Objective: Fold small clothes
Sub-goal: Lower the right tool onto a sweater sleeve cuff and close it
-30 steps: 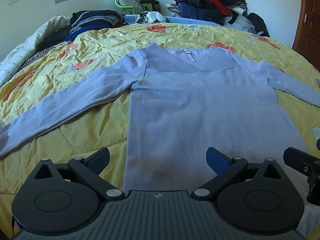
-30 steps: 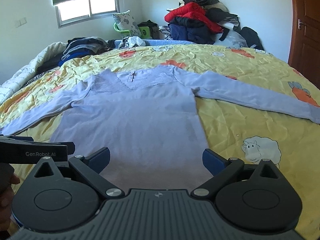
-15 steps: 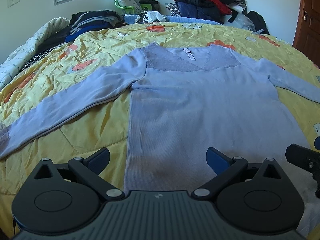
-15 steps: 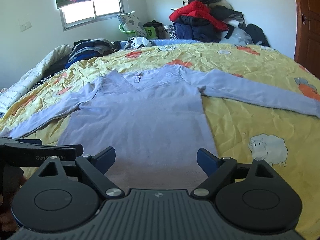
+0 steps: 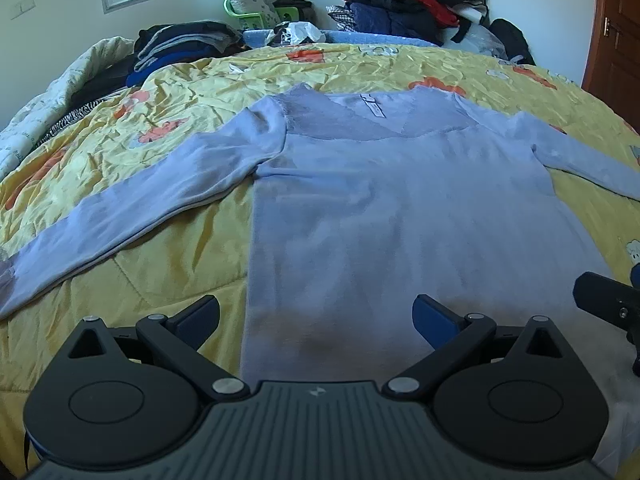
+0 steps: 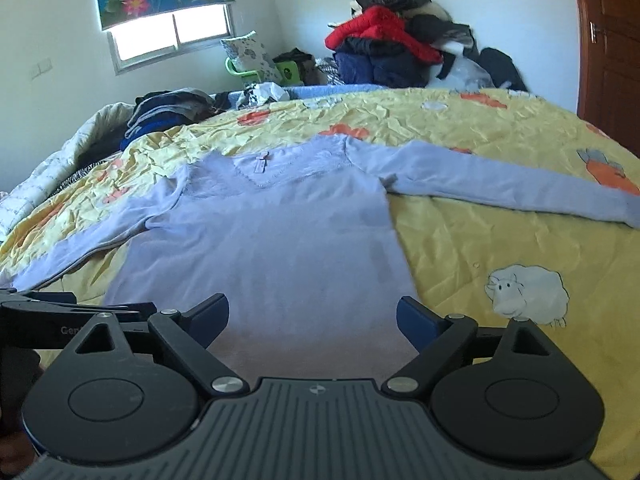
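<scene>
Across the bed's crumpled yellow cartoon-print quilt (image 5: 152, 240), a pale lavender long-sleeved knit top (image 5: 400, 208) lay flat, sleeves spread, with heaped clothes (image 6: 384, 48) against the white far wall. Both tools hovered low over its hem: left tool (image 5: 316, 316) and right tool (image 6: 312, 312) each spread wide, holding nothing
</scene>
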A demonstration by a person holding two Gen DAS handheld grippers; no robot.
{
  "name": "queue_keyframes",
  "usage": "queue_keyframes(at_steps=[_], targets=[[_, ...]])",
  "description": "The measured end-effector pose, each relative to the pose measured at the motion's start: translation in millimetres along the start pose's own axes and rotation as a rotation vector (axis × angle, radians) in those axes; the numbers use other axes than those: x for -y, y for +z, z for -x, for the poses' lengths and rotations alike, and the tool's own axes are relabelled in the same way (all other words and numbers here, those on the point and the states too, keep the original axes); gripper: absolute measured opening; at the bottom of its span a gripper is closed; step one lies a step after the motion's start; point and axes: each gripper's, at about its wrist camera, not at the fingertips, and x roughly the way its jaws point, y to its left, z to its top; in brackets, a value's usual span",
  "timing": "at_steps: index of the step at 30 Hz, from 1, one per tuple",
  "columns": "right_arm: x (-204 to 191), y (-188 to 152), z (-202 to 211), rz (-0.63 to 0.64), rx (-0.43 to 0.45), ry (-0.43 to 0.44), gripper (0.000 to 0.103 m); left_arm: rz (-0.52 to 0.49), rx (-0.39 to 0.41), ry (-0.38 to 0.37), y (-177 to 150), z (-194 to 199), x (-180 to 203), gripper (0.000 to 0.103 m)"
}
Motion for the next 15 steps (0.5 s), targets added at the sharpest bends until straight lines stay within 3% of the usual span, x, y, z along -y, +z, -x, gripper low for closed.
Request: queue_keyframes(at_steps=[8, 15], targets=[[23, 4, -7, -0.069, -0.001, 0.031, 0.093, -0.036, 0.001, -0.005, 7, -8, 12, 0.103], [64, 16, -17, -0.146, 0.027, -0.041, 0.091, -0.046, 0.034, -0.028, 22, -12, 24, 0.103]])
